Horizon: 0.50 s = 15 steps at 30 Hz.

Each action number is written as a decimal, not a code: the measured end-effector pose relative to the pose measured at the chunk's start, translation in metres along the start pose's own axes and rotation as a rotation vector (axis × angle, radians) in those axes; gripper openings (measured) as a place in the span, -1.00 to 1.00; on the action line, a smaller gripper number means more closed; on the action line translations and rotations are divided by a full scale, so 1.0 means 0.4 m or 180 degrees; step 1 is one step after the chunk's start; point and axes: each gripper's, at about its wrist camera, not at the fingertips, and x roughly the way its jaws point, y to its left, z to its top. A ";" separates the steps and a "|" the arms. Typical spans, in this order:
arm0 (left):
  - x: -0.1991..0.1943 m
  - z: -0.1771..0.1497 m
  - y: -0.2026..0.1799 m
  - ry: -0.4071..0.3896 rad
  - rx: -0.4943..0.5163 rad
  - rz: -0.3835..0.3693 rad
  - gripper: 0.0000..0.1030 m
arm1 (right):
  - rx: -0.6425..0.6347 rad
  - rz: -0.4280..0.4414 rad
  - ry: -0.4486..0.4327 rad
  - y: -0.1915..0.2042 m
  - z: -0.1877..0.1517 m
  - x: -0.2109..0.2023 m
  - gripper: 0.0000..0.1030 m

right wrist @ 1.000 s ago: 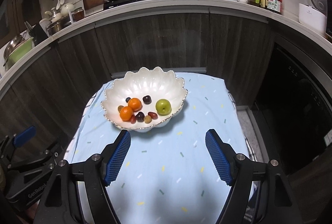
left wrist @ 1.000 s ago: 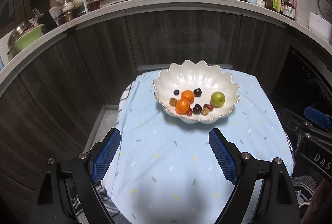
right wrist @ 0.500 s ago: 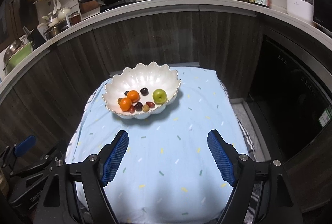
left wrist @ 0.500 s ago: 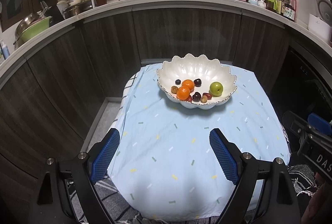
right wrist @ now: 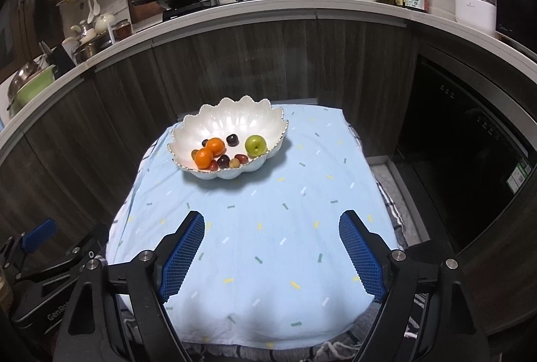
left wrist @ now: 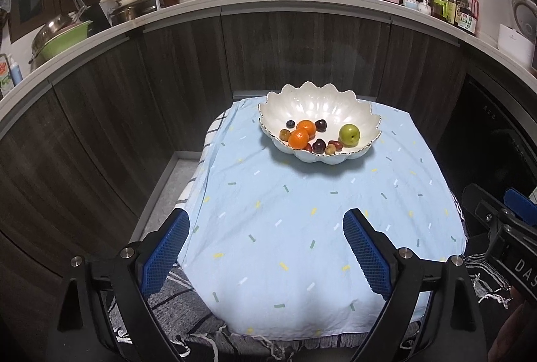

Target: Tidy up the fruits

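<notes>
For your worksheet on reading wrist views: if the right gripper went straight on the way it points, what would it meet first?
Probably the bare blue cloth, short of the bowl; the right gripper is opening, empty. Depth is unclear.

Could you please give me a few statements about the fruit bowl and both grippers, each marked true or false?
1. All the fruit lies inside the white scalloped bowl. True.
2. The left gripper is holding an orange. False: nothing is between its jaws, which are opening, and both oranges are in the bowl.
3. The green apple sits apart from the oranges, on the bowl's right side. True.
4. The bowl stands directly on bare wood. False: it stands on a light blue patterned cloth.
5. The right gripper reaches into the bowl. False: it hangs over the cloth, short of the bowl, its empty jaws opening.
</notes>
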 end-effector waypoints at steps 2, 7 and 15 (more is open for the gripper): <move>-0.005 -0.004 0.001 -0.0017 -0.0012 0.0002 0.87 | -0.0003 -0.0052 -0.0019 -0.004 -0.003 -0.007 0.62; -0.021 -0.016 0.003 -0.0062 -0.0033 0.0017 0.89 | 0.0011 -0.0145 0.0002 -0.016 -0.018 -0.017 0.66; -0.040 -0.020 0.003 -0.0116 -0.0028 0.0050 0.95 | 0.0063 -0.0170 -0.0040 -0.032 -0.026 -0.033 0.66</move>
